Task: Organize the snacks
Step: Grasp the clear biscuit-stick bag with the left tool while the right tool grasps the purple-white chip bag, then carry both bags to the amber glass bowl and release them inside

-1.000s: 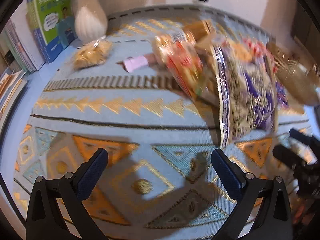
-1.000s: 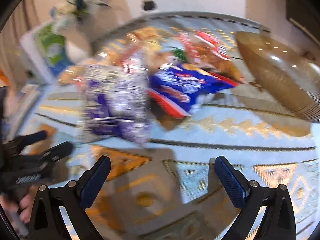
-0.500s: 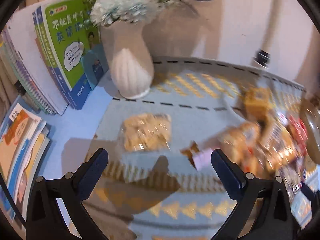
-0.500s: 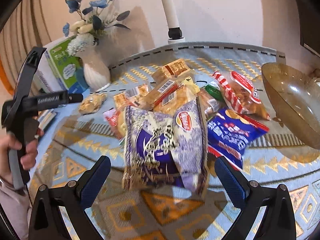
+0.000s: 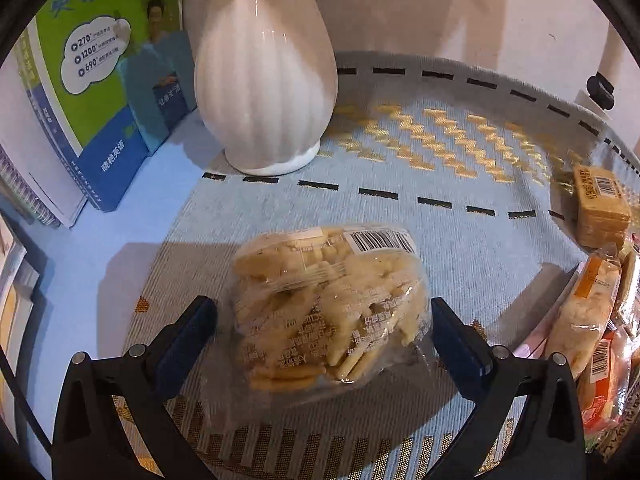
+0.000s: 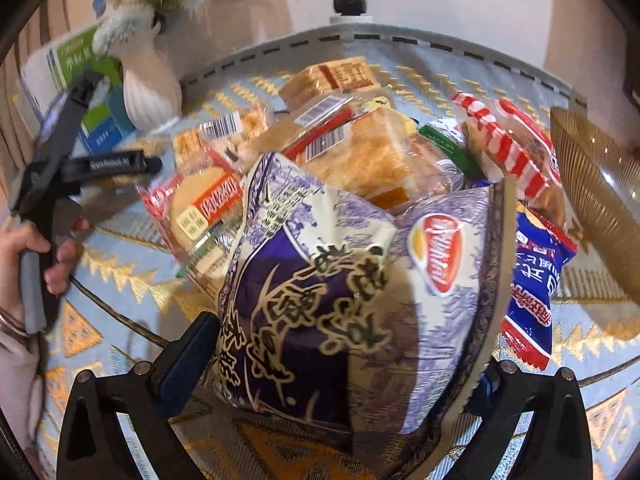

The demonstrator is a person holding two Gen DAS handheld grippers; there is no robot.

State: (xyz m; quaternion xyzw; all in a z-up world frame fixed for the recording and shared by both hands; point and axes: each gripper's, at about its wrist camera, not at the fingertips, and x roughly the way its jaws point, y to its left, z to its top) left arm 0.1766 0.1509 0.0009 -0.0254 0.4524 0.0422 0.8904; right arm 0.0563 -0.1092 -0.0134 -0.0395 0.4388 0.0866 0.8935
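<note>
Left tongs [image 5: 324,326]: we hold them spread wide around a clear bag of pale biscuits [image 5: 328,304] lying on the blue patterned table cloth [image 5: 440,240], near the white ribbed vase [image 5: 266,92] | Right tongs [image 6: 344,356]: spread, flanking a purple-and-white crisp bag [image 6: 352,300]; whether we grip it, we cannot tell.

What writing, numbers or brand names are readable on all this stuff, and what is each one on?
"270", "1200", "690": white bubble on the green book.
"晓艳英语": the green book's blue spine.
"GenRobot.AI": left hand-held gripper.
Red oval logo on the purple chip bag: blurred.
Printing on the clear cracker bag and barcodes: too small.
</note>
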